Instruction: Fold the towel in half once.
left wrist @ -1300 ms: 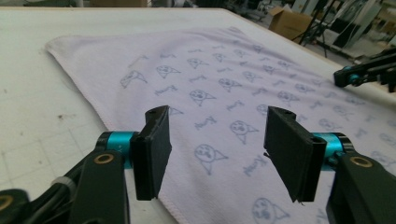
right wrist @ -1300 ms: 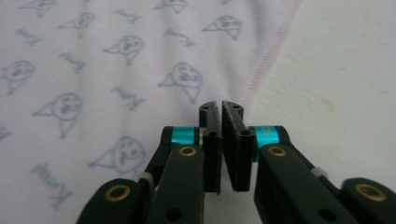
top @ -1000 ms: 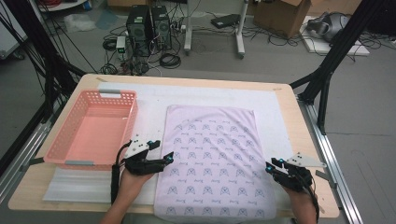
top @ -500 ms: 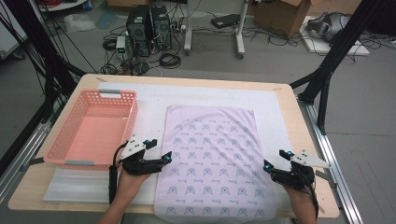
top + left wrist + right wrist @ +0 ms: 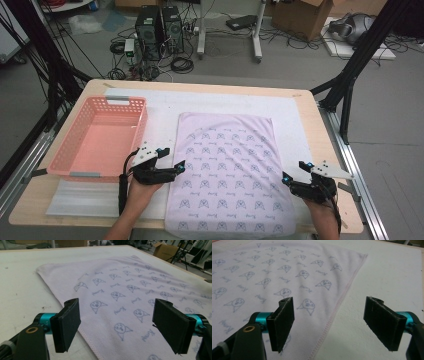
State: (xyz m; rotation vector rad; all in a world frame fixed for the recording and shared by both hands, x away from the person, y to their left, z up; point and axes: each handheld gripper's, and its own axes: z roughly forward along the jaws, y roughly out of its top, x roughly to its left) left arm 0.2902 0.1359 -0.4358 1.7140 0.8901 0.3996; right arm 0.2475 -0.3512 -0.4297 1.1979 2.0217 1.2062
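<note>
High view: the towel (image 5: 231,175) lies flat on the bench (image 5: 310,107) between my left claw (image 5: 172,161) and right claw (image 5: 295,172), both spread wide, holding nothing. It looks light, limp, unbreakable; I'd pinch its stitched side hems, where cloth won't slip

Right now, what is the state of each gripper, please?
Left gripper: open, holding nothing, jaws over the left edge of the towel.
Right gripper: open, holding nothing, jaws over the towel's right edge.

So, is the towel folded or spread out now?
Spread out: the towel lies flat in one layer on the table, all edges visible.
</note>
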